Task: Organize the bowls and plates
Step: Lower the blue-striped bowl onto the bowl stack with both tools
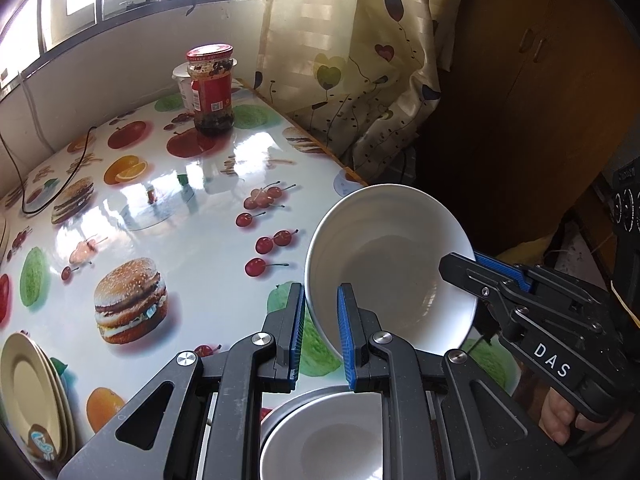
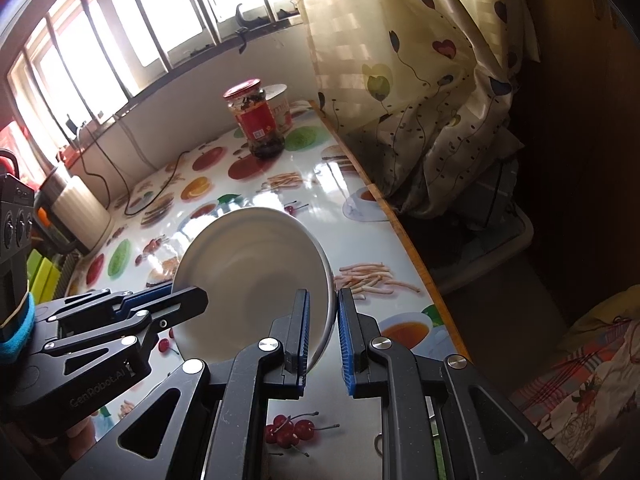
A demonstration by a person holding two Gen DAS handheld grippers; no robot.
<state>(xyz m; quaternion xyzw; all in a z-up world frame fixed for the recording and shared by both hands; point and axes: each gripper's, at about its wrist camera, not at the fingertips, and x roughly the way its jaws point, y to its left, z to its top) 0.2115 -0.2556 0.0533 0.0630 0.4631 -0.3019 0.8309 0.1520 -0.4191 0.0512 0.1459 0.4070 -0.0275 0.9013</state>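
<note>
Both the left hand-held gripper (image 1: 320, 330) and the right hand-held gripper (image 2: 323, 336) were clamped on one white bowl (image 1: 394, 268) (tilted) above the surface's (image 1: 192, 264) right edge.

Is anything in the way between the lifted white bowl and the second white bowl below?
No loose object visible. The lifted bowl hangs tilted; only the left claw, gripping its rim, sits over the second bowl.

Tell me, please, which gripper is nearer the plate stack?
Left. The left gripper grips the white bowl's rim nearest the plate stack; the right gripper is at its far rim.
</note>
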